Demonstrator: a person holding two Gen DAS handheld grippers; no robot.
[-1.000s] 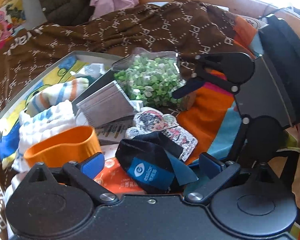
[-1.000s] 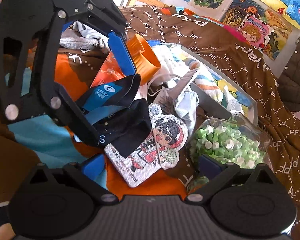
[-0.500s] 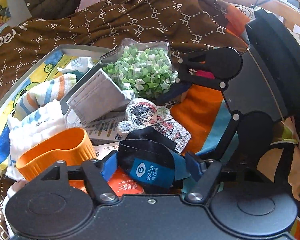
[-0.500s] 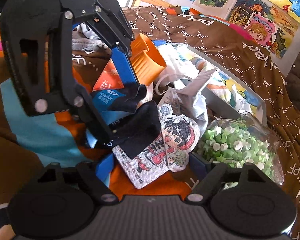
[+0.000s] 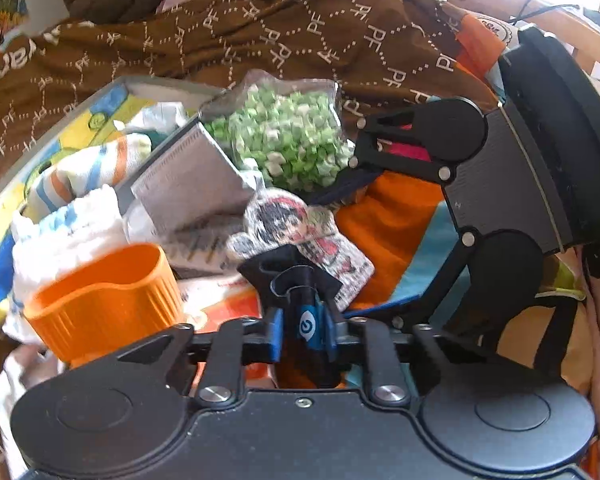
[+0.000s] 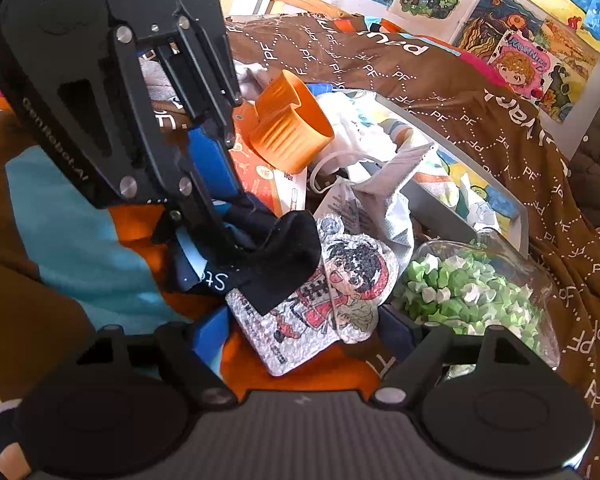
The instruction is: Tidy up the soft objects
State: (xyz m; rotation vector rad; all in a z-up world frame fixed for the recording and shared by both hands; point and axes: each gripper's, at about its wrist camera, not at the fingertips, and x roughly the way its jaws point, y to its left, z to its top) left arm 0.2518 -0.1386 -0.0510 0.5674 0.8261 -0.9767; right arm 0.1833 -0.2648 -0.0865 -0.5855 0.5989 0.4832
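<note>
**Left gripper closes on the black cloth pouch**

The black cloth pouch [image 5: 296, 280], with its blue label, now sits bunched between the blue pads of the left gripper [image 5: 300, 330]; half a second ago those pads stood wide on either side of it, and now they are drawn in tight, squeezing the fabric into a narrow fold. From the right wrist view the pouch [image 6: 276, 256] lies on the orange and teal bedding, its free end draped over the cartoon-print packet [image 6: 320, 300]. The grasp looks made, so the lift toward the tray is likely the next step.

The right gripper [image 6: 300, 332] has its fingers spread wide and holds nothing; it hovers low over the cartoon packet, just beside the bag of green paper stars [image 6: 472, 288].

Further out, an orange cup [image 5: 104, 300] lies on its side near a grey face mask [image 5: 188, 188], and the tray [image 5: 80, 108] with rolled socks and white cloth rests on the brown blanket [image 5: 300, 32].
</note>
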